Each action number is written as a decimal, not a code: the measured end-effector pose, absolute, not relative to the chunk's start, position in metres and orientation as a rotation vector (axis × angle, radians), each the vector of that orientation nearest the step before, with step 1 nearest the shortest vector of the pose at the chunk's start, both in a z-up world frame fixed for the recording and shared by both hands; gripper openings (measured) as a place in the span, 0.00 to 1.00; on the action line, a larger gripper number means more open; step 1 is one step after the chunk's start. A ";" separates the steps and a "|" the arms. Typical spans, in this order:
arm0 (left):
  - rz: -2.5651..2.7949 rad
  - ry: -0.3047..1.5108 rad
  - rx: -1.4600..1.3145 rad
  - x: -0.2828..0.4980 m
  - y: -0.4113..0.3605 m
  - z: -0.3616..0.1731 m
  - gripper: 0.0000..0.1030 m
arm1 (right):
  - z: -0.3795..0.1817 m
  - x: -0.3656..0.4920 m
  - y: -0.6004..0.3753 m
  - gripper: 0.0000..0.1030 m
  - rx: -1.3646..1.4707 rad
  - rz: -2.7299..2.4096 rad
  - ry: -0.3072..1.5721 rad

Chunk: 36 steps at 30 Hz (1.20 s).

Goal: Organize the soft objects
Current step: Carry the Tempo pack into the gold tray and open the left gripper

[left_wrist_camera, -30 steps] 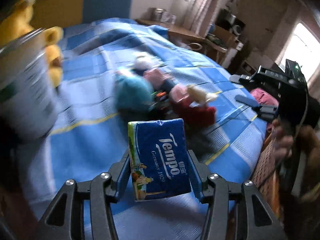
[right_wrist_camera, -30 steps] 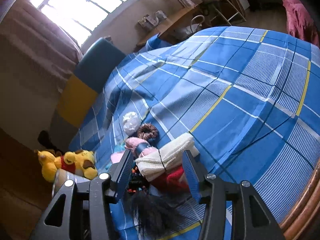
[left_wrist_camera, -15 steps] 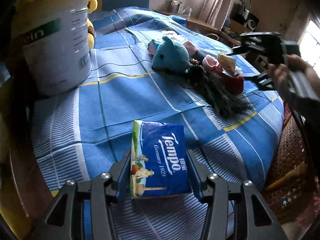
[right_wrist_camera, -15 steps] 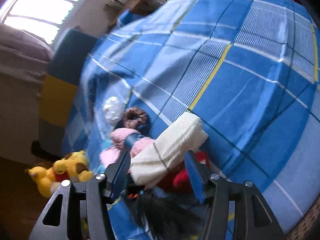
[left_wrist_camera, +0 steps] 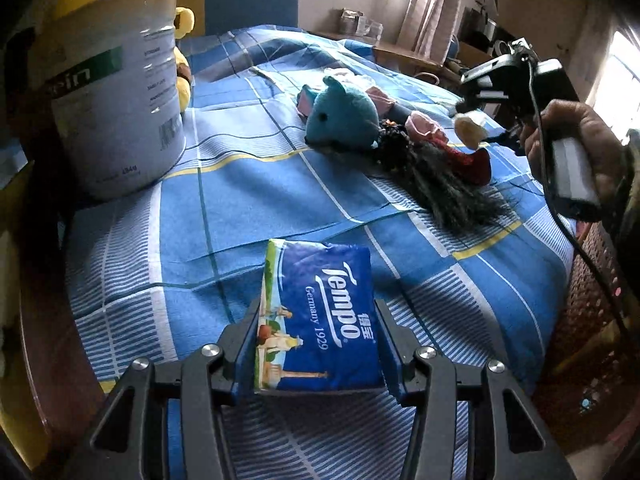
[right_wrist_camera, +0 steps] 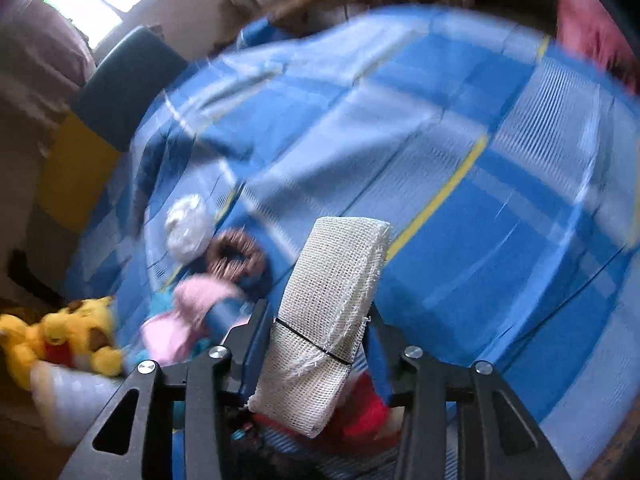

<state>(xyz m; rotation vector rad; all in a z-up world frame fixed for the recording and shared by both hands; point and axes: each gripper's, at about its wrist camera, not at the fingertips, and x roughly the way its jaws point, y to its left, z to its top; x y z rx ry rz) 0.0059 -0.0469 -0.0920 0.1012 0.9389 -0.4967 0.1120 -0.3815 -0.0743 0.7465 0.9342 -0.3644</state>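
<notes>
Currently both grippers carry a soft item above the table, so the step in hand reads as transport toward a sorting spot, not yet a placement.

Left gripper (left_wrist_camera: 316,344): clamped on a blue tissue pack (left_wrist_camera: 318,316), one pad pressed to each long side. The pack sits just above the blue checked tablecloth (left_wrist_camera: 248,208), near the front edge. Its long axis runs along the fingers, pointing away from the camera toward the toy pile; the printed face is up.

Right gripper (right_wrist_camera: 316,336): its jaws are closing on a white mesh roll (right_wrist_camera: 328,320) bound by a thin dark band. In the left wrist view the roll's end (left_wrist_camera: 472,130) shows raised over the pile, held by the person's hand (left_wrist_camera: 576,148). Its long axis lies along the fingers, leaning slightly right, far end pointing out over the open cloth.

On the cloth: a teal plush (left_wrist_camera: 344,114), a dark hairy piece (left_wrist_camera: 444,196), a red item (left_wrist_camera: 474,162), a brown ring (right_wrist_camera: 236,258) and a white tuft (right_wrist_camera: 188,224). A white tin (left_wrist_camera: 116,92) stands at the left corner, a yellow plush (right_wrist_camera: 60,336) behind it.

Judgement: the next move calls for choosing a bare patch or the tin, lowering each item flat, then releasing. The right view is blurred, so that grip's firmness is uncertain.
</notes>
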 end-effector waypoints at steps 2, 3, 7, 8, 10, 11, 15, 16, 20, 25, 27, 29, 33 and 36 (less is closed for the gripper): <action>-0.496 0.933 0.103 0.005 -0.047 -0.092 0.51 | -0.071 0.113 -0.382 0.43 0.669 -0.434 0.944; -0.496 0.931 0.104 0.004 -0.047 -0.093 0.51 | -0.073 0.115 -0.380 0.43 0.606 -0.488 0.978; -0.499 0.930 0.099 0.004 -0.046 -0.093 0.50 | -0.087 0.124 -0.375 0.43 0.547 -0.503 1.082; -0.497 0.934 0.093 0.004 -0.045 -0.092 0.50 | -0.092 0.126 -0.374 0.43 0.535 -0.504 1.113; -0.496 0.937 0.089 0.004 -0.044 -0.090 0.50 | -0.094 0.128 -0.373 0.44 0.518 -0.506 1.123; -0.497 0.940 0.082 0.003 -0.042 -0.088 0.50 | -0.095 0.128 -0.374 0.44 0.521 -0.506 1.127; -0.509 0.945 0.045 0.002 -0.035 -0.082 0.50 | -0.099 0.133 -0.373 0.47 0.508 -0.502 1.139; -0.512 0.937 0.038 0.001 -0.033 -0.078 0.50 | -0.099 0.133 -0.372 0.47 0.500 -0.502 1.141; -0.523 0.890 -0.011 -0.004 -0.020 -0.053 0.50 | -0.102 0.134 -0.366 0.47 0.477 -0.502 1.147; -0.462 0.853 -0.123 0.001 0.019 -0.020 0.50 | -0.100 0.134 -0.360 0.47 0.440 -0.504 1.154; -0.410 0.858 -0.189 0.005 0.047 -0.008 0.50 | -0.099 0.134 -0.360 0.47 0.432 -0.502 1.152; -0.349 0.861 -0.279 0.008 0.082 0.002 0.50 | -0.098 0.136 -0.359 0.47 0.412 -0.501 1.154; -0.214 0.865 -0.339 0.015 0.132 -0.004 0.50 | -0.098 0.139 -0.358 0.46 0.404 -0.501 1.154; -0.159 0.930 -0.414 0.026 0.157 -0.025 0.50 | -0.099 0.143 -0.354 0.45 0.390 -0.498 1.155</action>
